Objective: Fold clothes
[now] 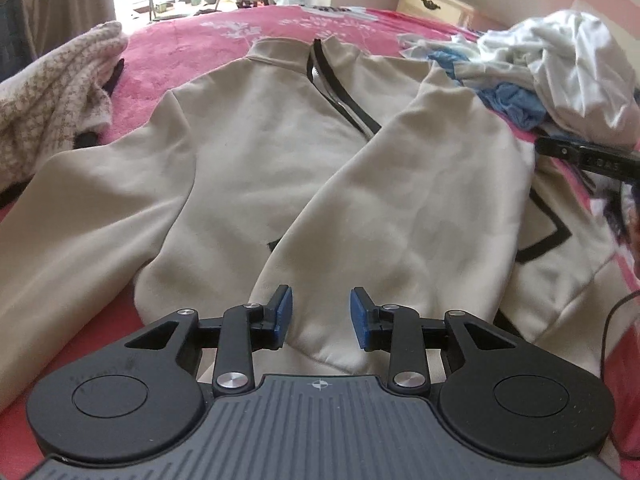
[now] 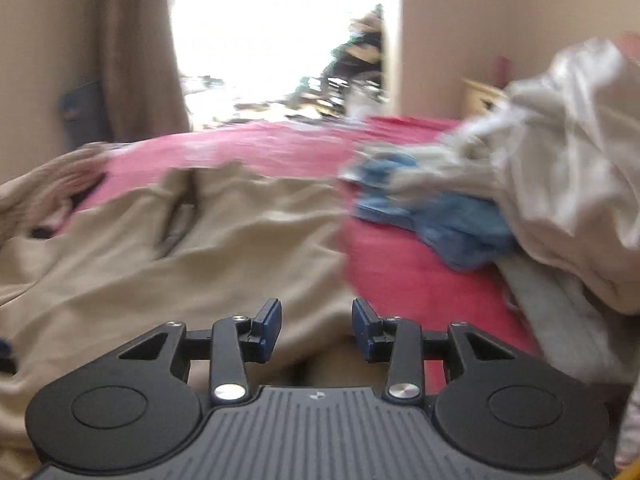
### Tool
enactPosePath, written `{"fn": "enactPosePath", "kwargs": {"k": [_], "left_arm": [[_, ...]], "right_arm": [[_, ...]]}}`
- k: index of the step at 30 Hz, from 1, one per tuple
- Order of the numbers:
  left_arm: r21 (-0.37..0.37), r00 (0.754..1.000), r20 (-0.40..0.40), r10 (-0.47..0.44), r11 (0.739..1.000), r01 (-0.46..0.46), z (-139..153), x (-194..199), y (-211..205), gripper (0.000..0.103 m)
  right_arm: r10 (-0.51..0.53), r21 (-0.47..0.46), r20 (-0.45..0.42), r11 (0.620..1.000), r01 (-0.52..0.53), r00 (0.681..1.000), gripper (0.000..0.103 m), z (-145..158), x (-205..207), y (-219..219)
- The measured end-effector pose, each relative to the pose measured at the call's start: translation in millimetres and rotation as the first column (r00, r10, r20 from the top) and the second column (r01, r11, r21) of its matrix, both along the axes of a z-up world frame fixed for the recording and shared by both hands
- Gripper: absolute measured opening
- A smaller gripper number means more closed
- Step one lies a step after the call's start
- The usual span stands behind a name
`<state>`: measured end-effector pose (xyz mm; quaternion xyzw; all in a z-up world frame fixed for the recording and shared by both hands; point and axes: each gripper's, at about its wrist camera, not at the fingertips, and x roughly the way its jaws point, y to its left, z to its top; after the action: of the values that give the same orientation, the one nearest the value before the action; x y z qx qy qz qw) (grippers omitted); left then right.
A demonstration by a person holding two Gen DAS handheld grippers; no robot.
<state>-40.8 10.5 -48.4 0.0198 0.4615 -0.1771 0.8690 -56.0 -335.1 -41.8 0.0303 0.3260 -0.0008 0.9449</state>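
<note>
While both jaws stand released and empty, we see the beige jacket (image 1: 256, 152) flat on the pink bedspread (image 1: 192, 40), collar toward twelve o'clock; its folded sleeve's cuff lies directly beneath our left gripper (image 1: 321, 314), nearer than the right gripper (image 2: 316, 326).

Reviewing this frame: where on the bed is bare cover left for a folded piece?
Bare pink bedcover shows beyond the beige jacket collar, between the knit garment and the white and blue clothes pile. A smaller patch lies between jacket and pile. The jacket fills the middle.
</note>
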Motion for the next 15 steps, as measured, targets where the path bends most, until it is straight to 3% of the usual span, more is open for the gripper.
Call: {"fn": "enactPosePath", "kwargs": {"k": [2,5,9,15], "left_arm": [[-0.001,1.000,-0.007,0.002,1.000,-0.002,-2.8,2.2,-2.5,0.032],[0.006,1.000,-0.009,-0.002,1.000,0.003,-5.4,2.8,-5.6,0.032],[0.004,1.000,-0.014,0.002,1.000,-0.002,-8.8,3.2,-6.1,0.032],[0.002,1.000,-0.012,0.011,1.000,-0.011,-11.1,4.3,-6.7,0.033]], "right_arm": [[-0.019,-0.015,-0.004,1.000,0.018,1.000,0.044,-4.8,-0.4,-5.2],[-0.017,-0.077,-0.010,0.997,0.016,1.000,0.054,-15.0,-0.5,-4.7],[0.001,-0.184,-0.046,0.983,-0.009,0.999,0.055,-33.2,5.2,0.5],[0.011,-0.195,-0.044,0.981,-0.020,0.999,0.055,-37.7,13.1,-0.8]]}}
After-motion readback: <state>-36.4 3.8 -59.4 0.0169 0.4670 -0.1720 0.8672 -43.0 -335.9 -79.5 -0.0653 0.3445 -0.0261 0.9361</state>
